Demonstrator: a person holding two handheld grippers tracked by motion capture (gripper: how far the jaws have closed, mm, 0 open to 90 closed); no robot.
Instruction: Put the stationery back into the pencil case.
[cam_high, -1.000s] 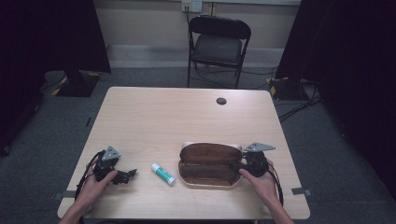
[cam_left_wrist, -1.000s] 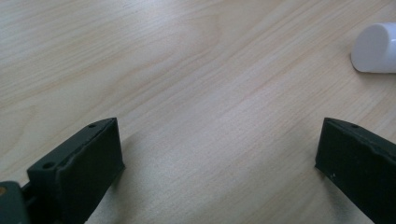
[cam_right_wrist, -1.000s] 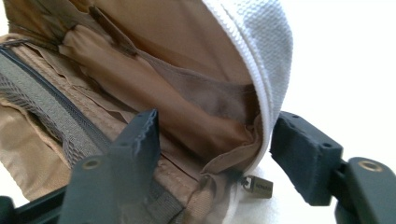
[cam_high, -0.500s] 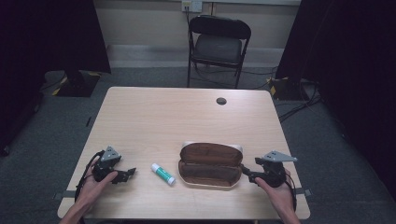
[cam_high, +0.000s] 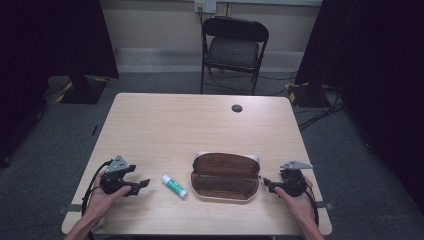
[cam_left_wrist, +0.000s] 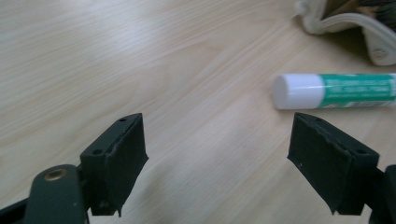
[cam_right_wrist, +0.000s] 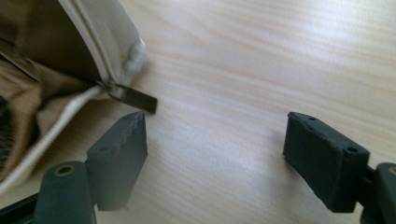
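Work surface: light wood-grain rectangular table (cam_high: 165, 125), with a small dark round grommet (cam_high: 237, 108) near the far edge. Behind the table, a black folding metal chair (cam_high: 234, 47) on grey carpet.

Near the front edge, centre-right: brown-lined, cream-edged soft zip pouch (cam_high: 226, 176), lying unzipped and spread open, interior facing up. In the right gripper view, cream piping and a dark flat zipper pull (cam_right_wrist: 135, 98) at the pouch's end, the pull resting on the table just ahead of one jaw.

Just beside the pouch on its left, apart from it: white-capped green-labelled cylindrical glue stick (cam_high: 174, 186), lying flat on its side, set diagonally. In the left gripper view, white cap end pointing toward the gap between the jaws, label end toward the pouch corner (cam_left_wrist: 345, 21).

Left black two-jaw gripper (cam_high: 143, 184), grey three-cornered plate on top, held in the left hand (cam_high: 102, 197) at the front-left of the table, pointing toward the glue stick, near it but not touching. Jaws spread wide in the left gripper view, nothing between them but bare table.

Right black two-jaw gripper (cam_high: 266, 183), also with a grey plate, held in the right hand (cam_high: 295, 197) at the front-right, pointing at the pouch's right end, just beside it. Jaws spread wide, gripping nothing; contact with the pouch not discernible.
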